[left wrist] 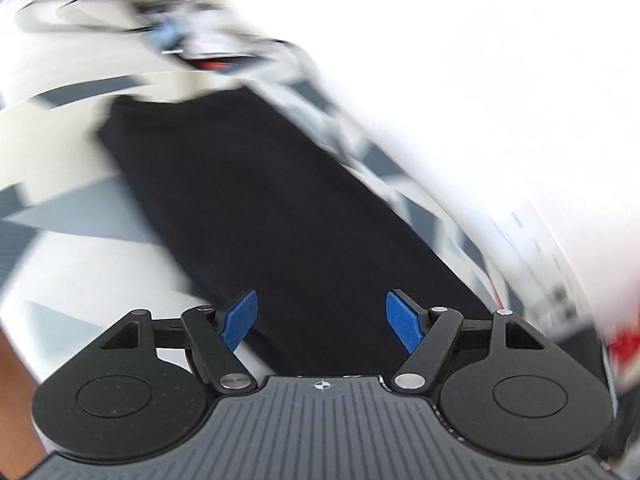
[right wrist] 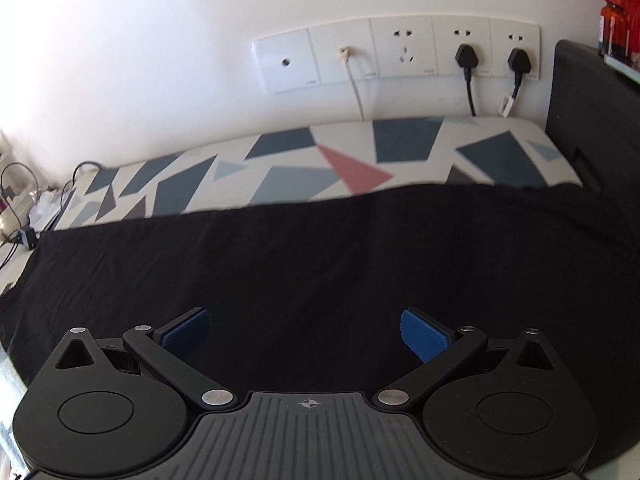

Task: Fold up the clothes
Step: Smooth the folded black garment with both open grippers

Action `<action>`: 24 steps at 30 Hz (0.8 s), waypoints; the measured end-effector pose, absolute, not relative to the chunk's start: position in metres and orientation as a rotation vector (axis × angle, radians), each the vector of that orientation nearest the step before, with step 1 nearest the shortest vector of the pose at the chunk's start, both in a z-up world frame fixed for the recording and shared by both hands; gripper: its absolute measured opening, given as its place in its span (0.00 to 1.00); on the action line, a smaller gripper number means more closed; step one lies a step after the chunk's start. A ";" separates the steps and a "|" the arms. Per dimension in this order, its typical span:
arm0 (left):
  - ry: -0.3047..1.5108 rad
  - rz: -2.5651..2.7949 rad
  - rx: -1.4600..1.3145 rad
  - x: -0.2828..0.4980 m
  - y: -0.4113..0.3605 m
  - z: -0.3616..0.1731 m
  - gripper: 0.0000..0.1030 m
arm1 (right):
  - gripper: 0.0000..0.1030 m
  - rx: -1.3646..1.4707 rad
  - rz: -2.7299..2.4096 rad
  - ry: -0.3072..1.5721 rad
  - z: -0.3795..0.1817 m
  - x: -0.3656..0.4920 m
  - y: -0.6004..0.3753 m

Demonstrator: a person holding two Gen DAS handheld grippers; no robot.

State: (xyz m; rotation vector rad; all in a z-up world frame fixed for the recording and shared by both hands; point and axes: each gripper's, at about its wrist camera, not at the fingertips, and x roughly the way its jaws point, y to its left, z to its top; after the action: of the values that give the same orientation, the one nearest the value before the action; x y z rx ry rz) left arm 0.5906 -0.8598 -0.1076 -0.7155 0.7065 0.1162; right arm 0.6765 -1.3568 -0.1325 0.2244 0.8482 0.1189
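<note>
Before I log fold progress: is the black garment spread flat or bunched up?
Spread flat: the black garment lies smooth across the patterned bedsheet, edges straight. How many layers it has, cannot tell.

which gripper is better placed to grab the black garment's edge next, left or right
Probably the right. The right gripper is open, in a sharp view square over the black garment, its far edge straight ahead. The left gripper is open too, but its view is motion-blurred.

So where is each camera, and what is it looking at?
Left wrist: sits on the left gripper, jaws open, looking along the black garment on the patterned sheet; blurred.
Right wrist: sits on the right gripper, jaws open, facing the wall sockets across the garment.
Both show the black garment and sheet.
</note>
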 end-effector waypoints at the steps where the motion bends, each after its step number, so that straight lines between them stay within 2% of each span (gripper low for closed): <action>1: 0.696 0.153 -0.747 0.589 -0.840 -0.110 0.70 | 0.99 0.225 0.105 0.855 -0.133 0.674 -1.348; 9: 0.660 0.246 -0.899 0.610 -0.740 -0.138 0.69 | 0.99 0.238 -0.021 0.904 -0.133 0.656 -1.280; 12: 0.697 0.229 -0.877 0.626 -0.724 -0.149 0.66 | 0.99 0.221 -0.049 0.915 -0.132 0.659 -1.258; 17: 0.740 0.174 -0.869 0.642 -0.714 -0.164 0.66 | 0.99 0.196 -0.098 0.935 -0.134 0.663 -1.234; 20: 0.757 0.133 -0.866 0.649 -0.711 -0.165 0.77 | 0.99 0.180 -0.127 0.946 -0.135 0.665 -1.220; 22: 0.765 0.093 -0.858 0.656 -0.712 -0.165 0.93 | 0.99 0.170 -0.147 0.954 -0.136 0.667 -1.211; 24: 0.783 0.068 -0.832 0.663 -0.715 -0.165 1.00 | 0.99 0.160 -0.166 0.962 -0.137 0.668 -1.201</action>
State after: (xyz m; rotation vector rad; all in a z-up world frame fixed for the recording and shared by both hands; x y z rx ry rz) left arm 0.6632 -0.7150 -0.1649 -0.8320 0.7831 0.0684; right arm 0.6681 -1.2010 -0.1366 0.1596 0.9615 -0.1665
